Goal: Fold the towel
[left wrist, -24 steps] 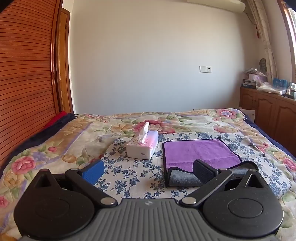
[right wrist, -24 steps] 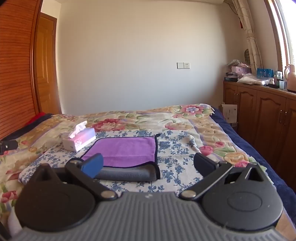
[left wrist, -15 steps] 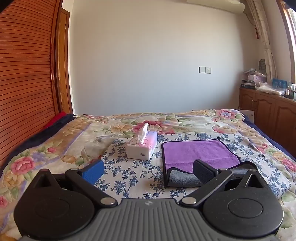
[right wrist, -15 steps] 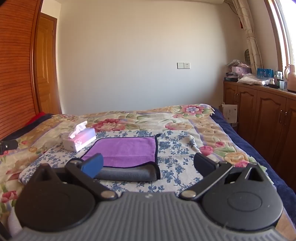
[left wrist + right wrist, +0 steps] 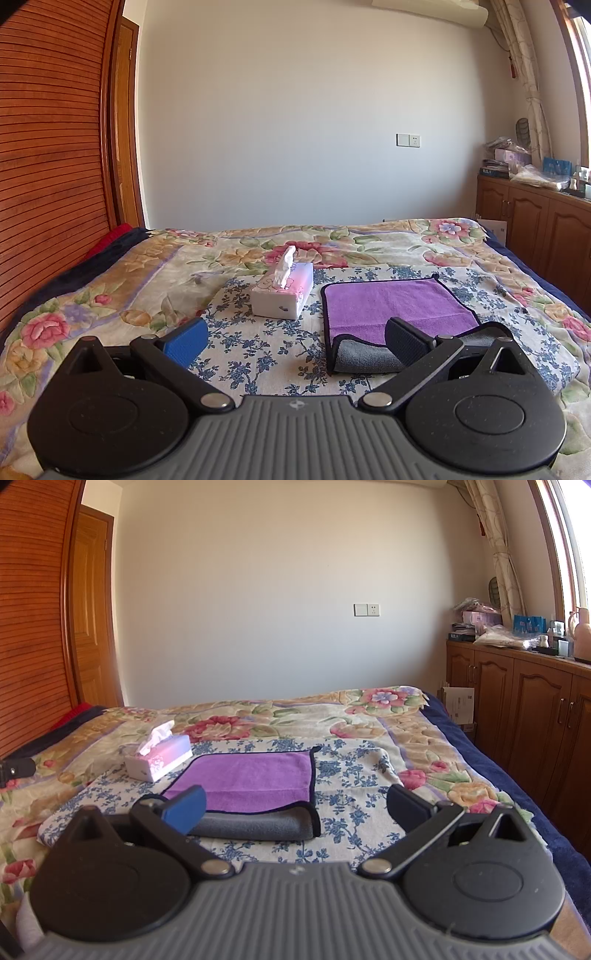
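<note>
A purple towel [image 5: 391, 306] with a dark edge and grey underside lies on the bed, its near edge rolled over so the grey side shows. It also shows in the right wrist view [image 5: 255, 781]. My left gripper [image 5: 295, 339] is open and empty, a little in front of the towel, its right finger over the towel's near fold. My right gripper [image 5: 295, 808] is open and empty, just in front of the towel's near right corner.
A white and pink tissue box [image 5: 282, 295] stands left of the towel, also seen in the right wrist view [image 5: 159, 758]. The bed [image 5: 110, 295] has a floral quilt under a blue-flowered cloth. Wooden cabinets [image 5: 524, 709] line the right wall; a wooden wardrobe [image 5: 51, 166] stands left.
The left gripper view has shifted slightly; the towel and tissue box sit a bit further off. The right gripper has not moved. Both stay open.
</note>
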The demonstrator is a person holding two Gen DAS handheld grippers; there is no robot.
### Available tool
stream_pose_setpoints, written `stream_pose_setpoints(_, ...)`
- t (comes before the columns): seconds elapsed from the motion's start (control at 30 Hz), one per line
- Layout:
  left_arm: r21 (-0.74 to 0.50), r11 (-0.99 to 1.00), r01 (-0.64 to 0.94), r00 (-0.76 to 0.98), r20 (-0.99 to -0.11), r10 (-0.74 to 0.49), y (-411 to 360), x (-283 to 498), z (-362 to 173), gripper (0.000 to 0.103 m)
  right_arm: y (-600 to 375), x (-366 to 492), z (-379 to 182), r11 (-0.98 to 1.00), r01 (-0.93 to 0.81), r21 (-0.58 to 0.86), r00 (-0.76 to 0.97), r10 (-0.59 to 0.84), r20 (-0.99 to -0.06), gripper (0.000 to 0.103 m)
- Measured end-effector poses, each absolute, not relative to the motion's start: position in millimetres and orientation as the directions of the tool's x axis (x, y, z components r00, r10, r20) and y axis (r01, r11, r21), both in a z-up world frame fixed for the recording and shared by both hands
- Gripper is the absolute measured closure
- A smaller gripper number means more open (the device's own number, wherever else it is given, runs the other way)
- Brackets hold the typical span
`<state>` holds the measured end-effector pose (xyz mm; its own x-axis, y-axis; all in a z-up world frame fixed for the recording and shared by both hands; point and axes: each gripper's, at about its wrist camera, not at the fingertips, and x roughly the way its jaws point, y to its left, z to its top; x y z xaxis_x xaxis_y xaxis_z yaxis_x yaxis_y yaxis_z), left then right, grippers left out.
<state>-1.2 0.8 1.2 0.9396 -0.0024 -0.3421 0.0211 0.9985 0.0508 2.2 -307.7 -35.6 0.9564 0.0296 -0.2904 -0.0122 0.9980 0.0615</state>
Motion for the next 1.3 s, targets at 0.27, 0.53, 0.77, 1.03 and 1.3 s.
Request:
stream_pose_setpoints(0.27, 0.051, 0.998, 0.021, 0.94, -0.342, -0.003, 1.1, -1.4, 1.2, 0.0, -306.6, 2.7, -35.4, 0.998, -0.012, 0.062, 0.956, 0.029, -0.291, 0.0)
stream_pose_setpoints(0.53, 0.052, 0.998, 0.021, 0.94, -0.342, -0.002, 0.7, -2.9, 0.5, 0.0, -306.3, 2.7, -35.1, 0.998, -0.012, 0.062, 0.956, 0.03, -0.292, 0.0)
stream_pose_setpoints(0.77, 0.053, 0.998, 0.021, 0.94, -0.342, -0.001, 0.8, -3.0, 0.4, 0.0, -306.0, 2.6, -34.5, 0.998, -0.012, 0.061, 0.956, 0.03, -0.293, 0.0)
stream_pose_setpoints(1.03, 0.054, 0.998, 0.021, 0.94, -0.342, -0.001, 0.0, -2.2, 1.2, 0.0, -305.5, 2.6, -33.5, 0.998, -0.012, 0.061, 0.955, 0.03, -0.294, 0.0)
stream_pose_setpoints(1.3, 0.055, 0.998, 0.021, 0.94, -0.342, -0.001, -0.1, -2.1, 1.2, 0.0, -304.4, 2.7, -35.2, 0.998, -0.012, 0.06, 0.955, 0.03, -0.294, 0.0)
